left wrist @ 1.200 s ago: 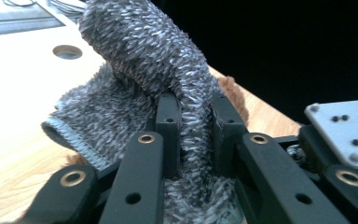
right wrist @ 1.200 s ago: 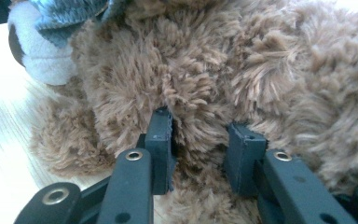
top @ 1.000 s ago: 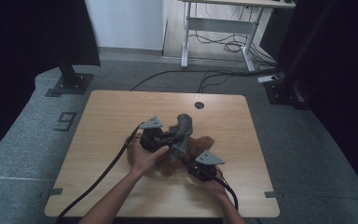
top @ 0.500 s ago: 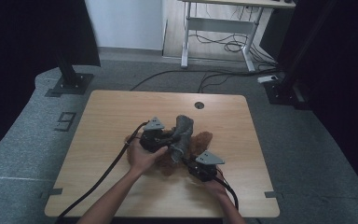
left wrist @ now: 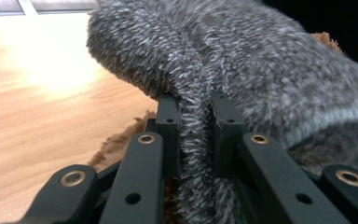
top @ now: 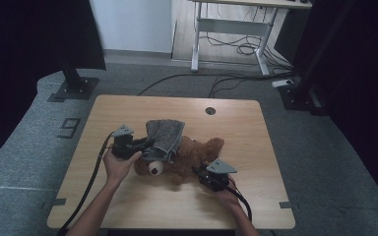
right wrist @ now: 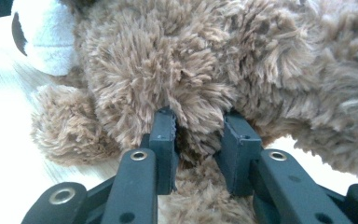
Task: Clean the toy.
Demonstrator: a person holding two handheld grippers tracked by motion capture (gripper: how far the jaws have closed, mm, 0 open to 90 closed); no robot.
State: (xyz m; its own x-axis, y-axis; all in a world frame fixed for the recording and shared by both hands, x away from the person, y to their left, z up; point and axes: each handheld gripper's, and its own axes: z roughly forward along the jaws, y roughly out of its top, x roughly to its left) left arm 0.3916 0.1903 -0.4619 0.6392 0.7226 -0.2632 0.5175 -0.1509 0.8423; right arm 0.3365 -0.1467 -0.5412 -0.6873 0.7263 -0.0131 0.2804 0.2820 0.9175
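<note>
A brown teddy bear [top: 197, 155] lies on its side on the wooden table [top: 261, 196], its white muzzle [top: 153, 168] toward the near edge. A grey fuzzy cloth [top: 165, 133] is draped over its head end. My left gripper [top: 146, 145] is shut on a fold of that cloth; in the left gripper view the grey cloth [left wrist: 261, 70] is pinched between the two pads of the left gripper [left wrist: 196, 105]. My right gripper [top: 200, 172] is shut on a tuft of the bear's fur. The right gripper view shows the right gripper [right wrist: 199, 122] squeezing the bear [right wrist: 177, 60].
A round cable hole [top: 210, 110] sits near the table's far edge. Cables trail from both grippers over the near edge. Behind the table stand a white desk frame [top: 236, 34] and black stand bases [top: 74, 86] on the floor.
My left gripper has moved left and a little down, drawing the grey cloth with it across the bear. The right gripper has kept its place on the bear.
</note>
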